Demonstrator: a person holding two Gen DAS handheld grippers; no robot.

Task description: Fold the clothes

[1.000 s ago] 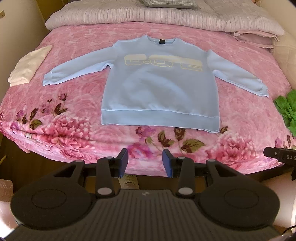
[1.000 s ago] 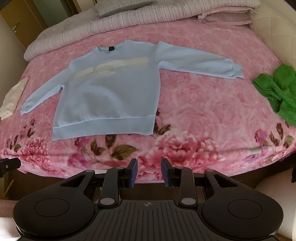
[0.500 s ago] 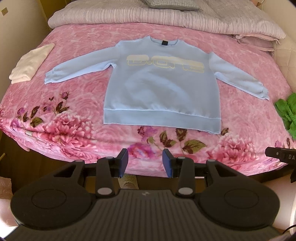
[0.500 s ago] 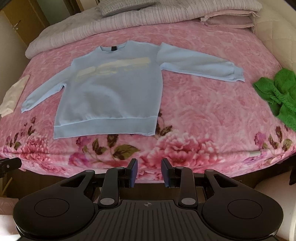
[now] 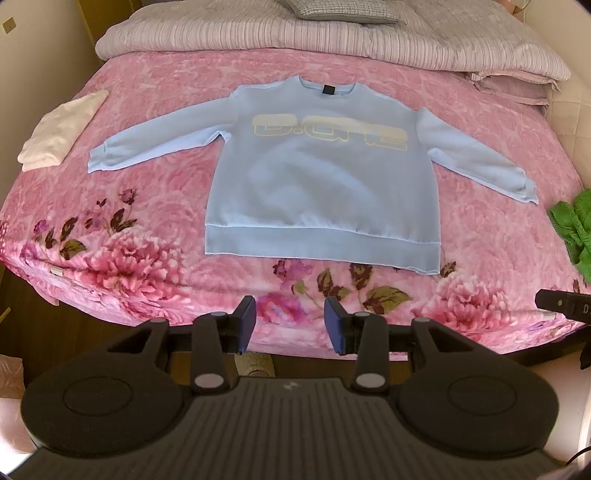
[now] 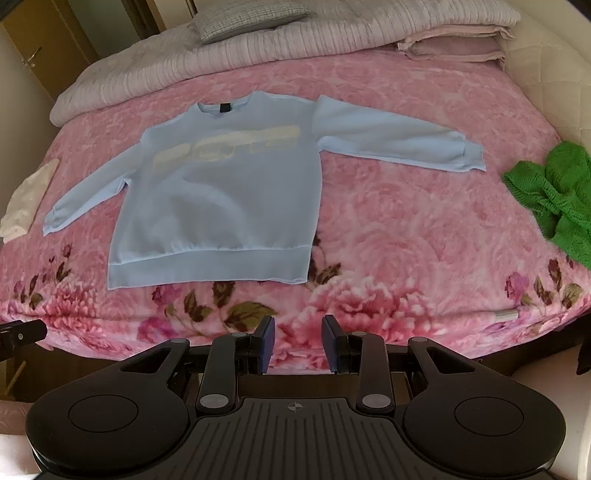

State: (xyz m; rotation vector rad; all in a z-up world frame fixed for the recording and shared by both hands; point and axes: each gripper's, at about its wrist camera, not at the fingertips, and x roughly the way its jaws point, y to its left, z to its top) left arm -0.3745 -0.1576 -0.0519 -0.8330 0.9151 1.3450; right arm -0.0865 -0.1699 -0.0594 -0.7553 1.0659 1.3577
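A light blue sweatshirt (image 5: pixel 317 177) (image 6: pixel 225 206) lies flat and face up on the pink floral bedspread (image 5: pixel 147 229) (image 6: pixel 399 236), both sleeves spread out to the sides and pale lettering across its chest. My left gripper (image 5: pixel 290 323) hangs open over the bed's near edge, below the sweatshirt's hem, with nothing between its blue pads. My right gripper (image 6: pixel 297 341) is also open and holds nothing, near the front edge and right of the hem. Neither touches the cloth.
A folded white garment (image 5: pixel 61 131) (image 6: pixel 26 201) lies at the bed's left side. A crumpled green knit (image 5: pixel 574 229) (image 6: pixel 550 199) sits at the right. Folded grey quilts (image 5: pixel 332 40) and a pillow (image 6: pixel 251 16) line the far end. Dark floor shows below the bed edge.
Both views have shifted slightly, with the sweatshirt sitting a little lower in each picture. The grippers stay open and nothing on the bed has moved.
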